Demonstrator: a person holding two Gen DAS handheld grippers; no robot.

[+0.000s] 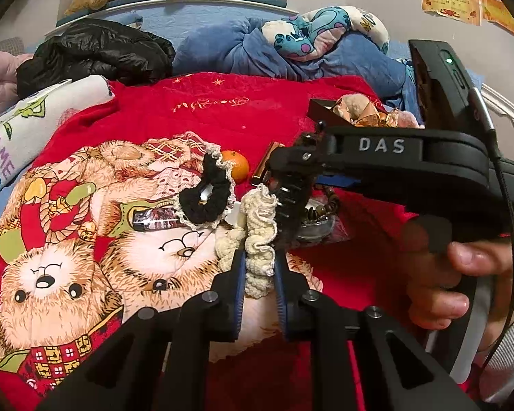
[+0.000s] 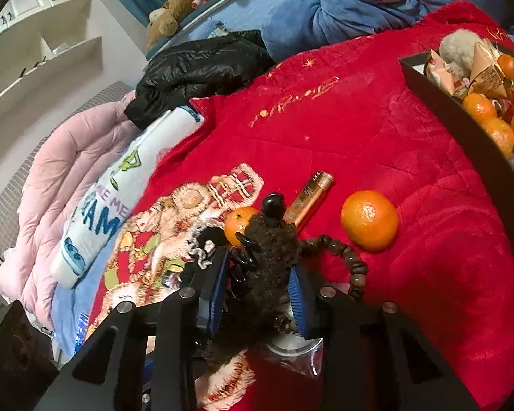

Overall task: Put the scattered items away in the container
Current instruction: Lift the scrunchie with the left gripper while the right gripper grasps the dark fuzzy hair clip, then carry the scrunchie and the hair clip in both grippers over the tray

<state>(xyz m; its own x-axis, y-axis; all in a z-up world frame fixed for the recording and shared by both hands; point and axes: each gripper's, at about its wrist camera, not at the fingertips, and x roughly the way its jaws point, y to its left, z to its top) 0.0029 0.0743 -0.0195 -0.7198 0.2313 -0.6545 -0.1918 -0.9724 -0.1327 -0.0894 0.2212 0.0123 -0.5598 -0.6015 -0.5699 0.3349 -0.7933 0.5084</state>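
Left gripper (image 1: pixel 259 267): clamped on cream crocheted scrunchie (image 1: pixel 260 236), above red bear-print blanket (image 2: pixel 377 130). Right gripper (image 2: pixel 257 284): jaws narrowed around dark brown fuzzy hair claw (image 2: pixel 270 257). Black open box (image 2: pixel 462 126) of oranges: blanket's far right edge.

"DAS" on the right claw's black body (image 1: pixel 382 145), "ME" on the white printed cloth (image 2: pixel 118 202)

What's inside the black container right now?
The black container holds several mandarins, gold-wrapped snacks and a fluffy grey item. Anything beneath them is hidden.
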